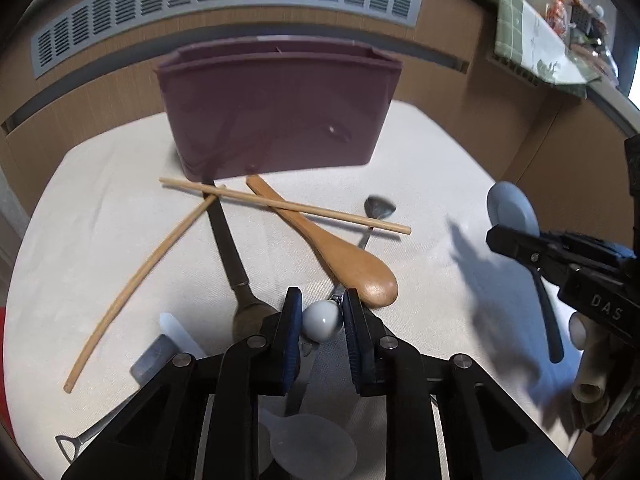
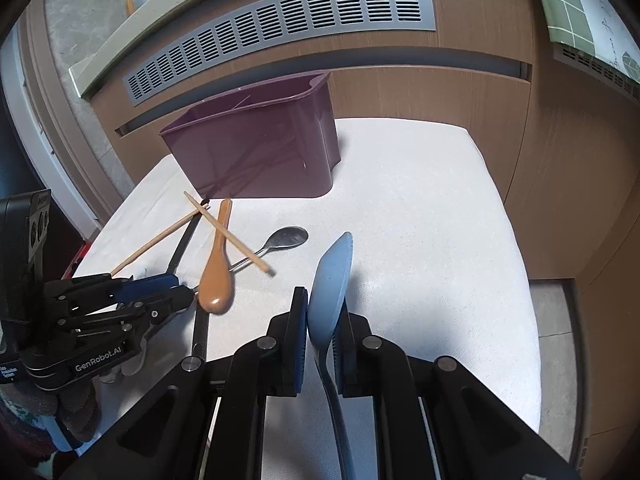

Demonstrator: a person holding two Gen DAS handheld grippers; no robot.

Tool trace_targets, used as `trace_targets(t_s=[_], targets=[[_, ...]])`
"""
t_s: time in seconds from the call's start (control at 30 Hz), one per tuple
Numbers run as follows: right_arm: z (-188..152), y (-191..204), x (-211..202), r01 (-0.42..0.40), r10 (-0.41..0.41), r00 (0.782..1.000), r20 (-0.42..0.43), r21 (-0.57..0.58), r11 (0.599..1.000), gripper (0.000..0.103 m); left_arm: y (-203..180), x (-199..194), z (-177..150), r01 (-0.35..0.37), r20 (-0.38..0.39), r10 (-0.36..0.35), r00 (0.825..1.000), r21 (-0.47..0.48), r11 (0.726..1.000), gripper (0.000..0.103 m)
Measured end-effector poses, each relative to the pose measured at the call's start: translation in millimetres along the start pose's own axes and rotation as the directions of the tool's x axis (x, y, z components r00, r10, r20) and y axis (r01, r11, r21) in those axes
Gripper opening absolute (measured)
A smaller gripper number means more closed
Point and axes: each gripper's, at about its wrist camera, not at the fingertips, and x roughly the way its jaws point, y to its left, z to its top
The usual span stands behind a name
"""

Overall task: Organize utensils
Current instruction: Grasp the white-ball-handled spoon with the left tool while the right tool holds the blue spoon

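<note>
My left gripper [image 1: 322, 300] points down at the white cloth, and its pads press both sides of the pale rounded handle end [image 1: 322, 322] of a metal spoon. That spoon's bowl [image 1: 380, 206] lies farther off, with its shaft running under a wooden spoon [image 1: 348, 260]. My right gripper [image 2: 324, 308] is shut on a light blue spoon [image 2: 332, 272], held on edge above the cloth with its dark handle trailing back between the fingers. A purple bin [image 1: 276, 108] stands upright at the far side of the cloth. The left gripper [image 2: 186, 290] also shows low at the left in the right wrist view.
Two wooden chopsticks [image 1: 280, 204] [image 1: 140, 276] lie crossed in front of the bin, over a dark-handled spoon [image 1: 228, 248]. A translucent white spoon [image 1: 312, 448] and a metal utensil [image 1: 80, 440] lie near under the left gripper. A wooden cabinet with a vent grille [image 2: 280, 28] rises behind.
</note>
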Motion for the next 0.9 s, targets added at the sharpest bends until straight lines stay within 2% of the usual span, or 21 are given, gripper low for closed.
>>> trace_targets(t_s=[0.13, 0.3, 0.5, 0.57, 0.7, 0.83, 0.9], targets=[[-0.1, 6.8, -8.3, -0.004, 0.004, 1.0, 0.015, -0.021, 1.0, 0.01, 5.9, -35.7, 4.7, -0.021, 0.108, 0.021, 0.994, -0.004, 1.0, 0.022], [-1.9, 20.9, -24.2, -0.045, 0.045, 0.999, 0.025, -0.029, 0.999, 0.01, 13.7, -88.3, 12.1, -0.057, 0.231, 0.058, 0.971, -0.012, 0.998, 0.018], [-5.5, 42.5, -42.8, -0.03, 0.035, 0.998, 0.057, -0.085, 0.996, 0.01, 23.2, -128.6, 14.7, -0.077, 0.305, 0.074, 0.95, -0.003, 0.997, 0.017], [-4.9, 46.3, -45.2, -0.025, 0.031, 0.998, 0.06, -0.091, 0.996, 0.01, 29.1, -131.3, 9.6, -0.059, 0.302, 0.06, 0.951, -0.012, 0.998, 0.017], [-8.9, 49.9, -41.5, 0.003, 0.004, 0.999, 0.054, -0.118, 0.993, 0.01, 47.4, -120.5, -7.1, 0.009, 0.25, 0.004, 0.968, -0.051, 0.999, 0.02], [-18.3, 43.8, -25.0, 0.016, -0.018, 1.0, -0.01, -0.115, 0.993, 0.01, 56.5, -90.2, -28.3, 0.077, 0.153, -0.065, 0.986, -0.077, 0.994, 0.027], [-24.0, 39.2, -16.3, 0.002, -0.007, 0.999, -0.05, -0.101, 0.995, 0.012, 54.7, -76.2, -33.6, 0.075, 0.118, -0.067, 0.991, -0.065, 0.995, 0.032]])
